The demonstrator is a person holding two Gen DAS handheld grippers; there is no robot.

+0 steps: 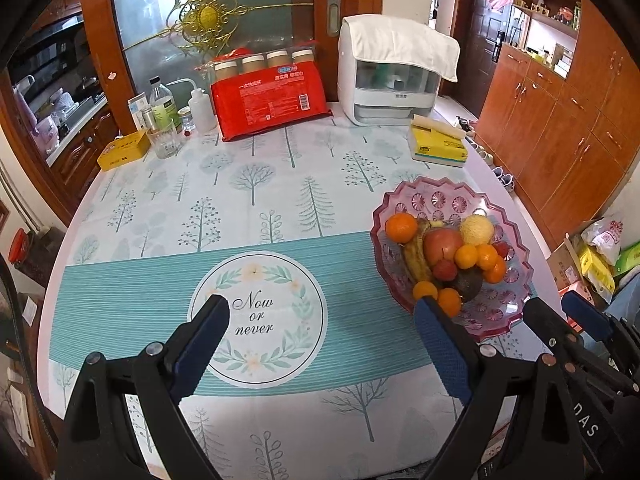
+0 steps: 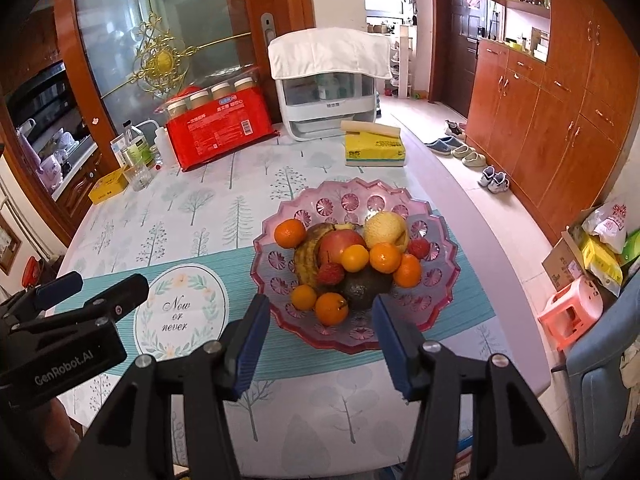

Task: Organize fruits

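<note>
A pink glass fruit bowl (image 2: 352,200) stands on the table, right of the "Now or never" mat (image 2: 180,312). It holds several oranges (image 2: 289,233), a banana (image 2: 306,256), an apple (image 2: 338,244), a yellow melon (image 2: 386,226), an avocado (image 2: 362,286) and lychees (image 2: 330,273). My right gripper (image 2: 320,312) is open and empty, just in front of the bowl's near rim. My left gripper (image 1: 320,312) is open and empty above the mat (image 1: 256,316), with the bowl (image 1: 436,196) to its right. The right gripper also shows in the left wrist view (image 1: 560,312), and the left gripper in the right wrist view (image 2: 96,284).
At the back of the table stand a red package of cups (image 1: 268,100), a white appliance under a cloth (image 1: 392,68), a yellow tissue pack (image 1: 438,144), bottles and a glass (image 1: 164,116) and a yellow box (image 1: 122,152). Wooden cabinets (image 2: 560,120) and shoes (image 2: 472,156) are on the right.
</note>
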